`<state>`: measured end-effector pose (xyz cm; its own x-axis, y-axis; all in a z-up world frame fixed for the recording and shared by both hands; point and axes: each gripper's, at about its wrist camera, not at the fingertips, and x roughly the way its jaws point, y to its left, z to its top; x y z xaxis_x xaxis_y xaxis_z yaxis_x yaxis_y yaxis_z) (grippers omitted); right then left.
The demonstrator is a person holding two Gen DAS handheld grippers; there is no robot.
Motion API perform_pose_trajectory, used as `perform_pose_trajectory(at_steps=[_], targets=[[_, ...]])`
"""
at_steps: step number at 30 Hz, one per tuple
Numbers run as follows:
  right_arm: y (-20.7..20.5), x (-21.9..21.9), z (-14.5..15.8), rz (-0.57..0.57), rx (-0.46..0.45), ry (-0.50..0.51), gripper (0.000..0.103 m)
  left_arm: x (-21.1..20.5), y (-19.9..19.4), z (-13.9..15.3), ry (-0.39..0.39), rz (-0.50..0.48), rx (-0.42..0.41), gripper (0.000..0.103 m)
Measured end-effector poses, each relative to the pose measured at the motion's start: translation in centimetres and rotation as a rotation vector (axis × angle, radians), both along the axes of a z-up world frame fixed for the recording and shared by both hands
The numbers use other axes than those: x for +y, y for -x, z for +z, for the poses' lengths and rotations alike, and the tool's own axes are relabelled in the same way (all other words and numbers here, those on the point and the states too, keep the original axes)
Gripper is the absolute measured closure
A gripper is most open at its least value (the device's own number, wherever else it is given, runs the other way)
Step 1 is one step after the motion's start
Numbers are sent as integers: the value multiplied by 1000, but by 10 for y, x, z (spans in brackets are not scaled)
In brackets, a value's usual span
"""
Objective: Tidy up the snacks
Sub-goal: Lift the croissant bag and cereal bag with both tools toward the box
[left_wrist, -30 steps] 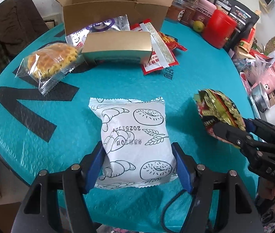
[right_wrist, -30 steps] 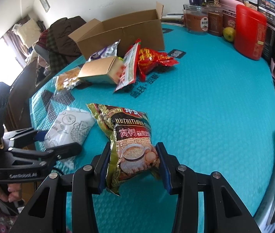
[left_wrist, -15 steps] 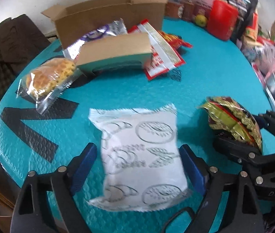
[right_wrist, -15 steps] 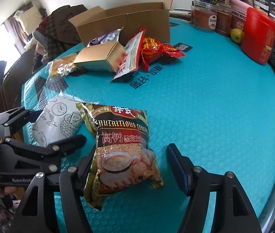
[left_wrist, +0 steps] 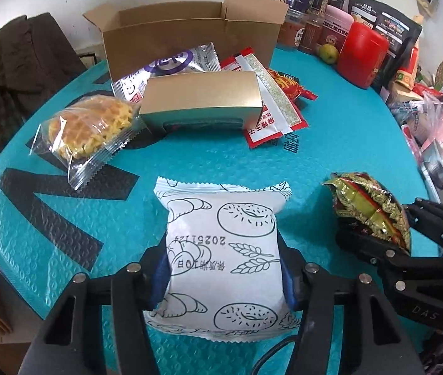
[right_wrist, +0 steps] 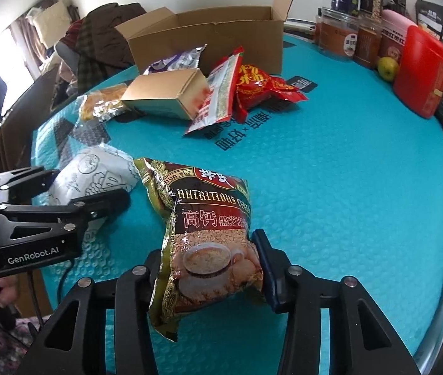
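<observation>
On the left of the teal counter (left_wrist: 346,143) a clear-wrapped waffle (left_wrist: 91,131) lies loose, and just beside it a gold carton (left_wrist: 202,101) rests against a silver-and-purple packet (left_wrist: 171,65). Behind them the open cardboard box (left_wrist: 190,40) stands at the far edge; what shows of its inside looks bare, so the sorting seems barely begun. Nearer the camera, the left gripper (left_wrist: 224,268) has its jaws closing on the sides of a white bread packet (left_wrist: 221,250) printed with croissants and bagels; the blue pads already press into the wrapper, and the packet lies low over the counter, though whether it still rests there cannot be told. To the right of the carton, a red-and-white sachet (left_wrist: 271,109) and a red crinkled snack bag (right_wrist: 259,89) lie untouched. Further right, the right gripper (right_wrist: 210,268) is likewise closing its jaws on a brown-and-gold cereal bag (right_wrist: 212,234), which is pinched at its lower half and stands up between them. Both held packets are well short of the box, so every snack in view is left to place.
</observation>
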<state>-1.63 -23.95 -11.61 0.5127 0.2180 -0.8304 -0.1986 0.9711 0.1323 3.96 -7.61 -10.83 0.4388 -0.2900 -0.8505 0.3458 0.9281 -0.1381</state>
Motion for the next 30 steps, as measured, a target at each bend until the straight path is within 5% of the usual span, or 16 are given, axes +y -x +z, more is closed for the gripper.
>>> perform_pose_trajectory(at_steps=[12,30], targets=[[1,17,8,71,19,-104,58,10,2,10,63,7,10,48],[-7,34,52,115,-99,-127,58,22,-3,58,151,25,-103,48]])
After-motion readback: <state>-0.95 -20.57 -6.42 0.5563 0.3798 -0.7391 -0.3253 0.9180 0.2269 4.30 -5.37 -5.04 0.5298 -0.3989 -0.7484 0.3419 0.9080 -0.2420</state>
